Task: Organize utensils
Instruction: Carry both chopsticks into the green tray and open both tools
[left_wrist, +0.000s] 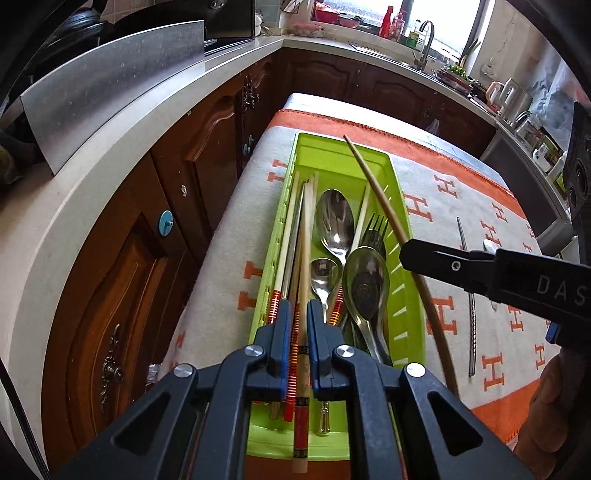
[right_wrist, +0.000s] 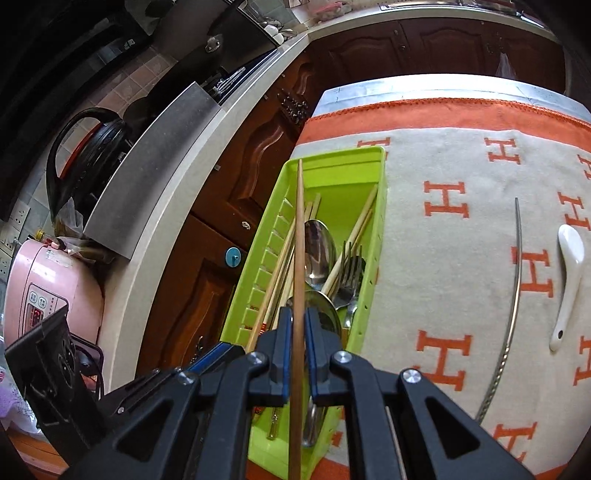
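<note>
A green tray (left_wrist: 402, 206) (right_wrist: 380, 206) on the H-patterned cloth holds metal spoons (left_wrist: 334, 221), a fork (left_wrist: 375, 232) and several chopsticks. My left gripper (left_wrist: 298, 314) hovers over the tray's near end. A pale red-ended chopstick (left_wrist: 303, 258) runs between its jaws, which stand a little wider than the stick. My right gripper (right_wrist: 298, 314) (left_wrist: 404, 253) is shut on a long brown chopstick (right_wrist: 300, 229) (left_wrist: 373, 184), slanted over the tray's right side. A metal chopstick (right_wrist: 517, 277) (left_wrist: 471, 314) and a white ceramic spoon (right_wrist: 567, 280) lie on the cloth to the right.
The table's left edge drops off just beside the tray, facing dark wooden cabinets (left_wrist: 129, 277) under a pale counter (left_wrist: 55, 221). A pink rice cooker (right_wrist: 48, 288) stands at far left. A hand (left_wrist: 546, 406) holds the right gripper at the lower right.
</note>
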